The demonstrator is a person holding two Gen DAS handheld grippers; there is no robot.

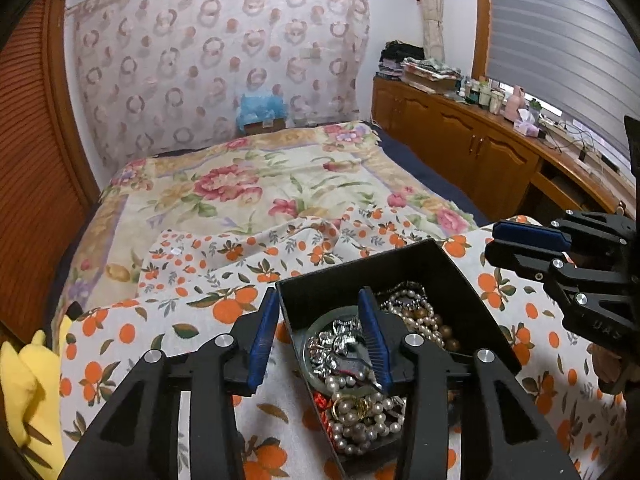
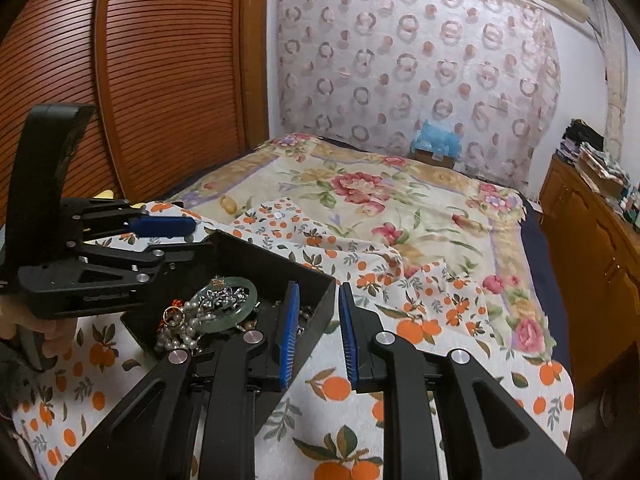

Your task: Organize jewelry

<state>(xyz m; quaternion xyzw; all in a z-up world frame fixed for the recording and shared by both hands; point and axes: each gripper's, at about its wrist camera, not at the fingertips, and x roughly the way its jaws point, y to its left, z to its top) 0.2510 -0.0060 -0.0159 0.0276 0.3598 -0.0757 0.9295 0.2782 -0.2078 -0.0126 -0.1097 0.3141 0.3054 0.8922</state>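
Note:
A black open box (image 1: 440, 264) sits on an orange-print cloth and holds mixed jewelry: pearl strands (image 1: 360, 428), silver pieces (image 1: 336, 340), a pale green bangle (image 2: 248, 308) and brown beads (image 1: 420, 316). My left gripper (image 1: 320, 332) is open and straddles the box's left wall, one finger inside among the jewelry, one outside. My right gripper (image 2: 318, 324) is open and straddles the box's right wall (image 2: 320, 304) the same way. Each gripper shows in the other's view: the right gripper in the left wrist view (image 1: 532, 244) and the left gripper in the right wrist view (image 2: 160, 240).
The orange-print cloth (image 1: 160, 332) covers a raised surface at the foot of a bed with a floral blanket (image 1: 248, 184). A yellow soft toy (image 1: 24, 384) lies at the left. A wooden cabinet (image 1: 480, 148) with clutter runs along the right, a louvred wardrobe (image 2: 160, 72) along the left.

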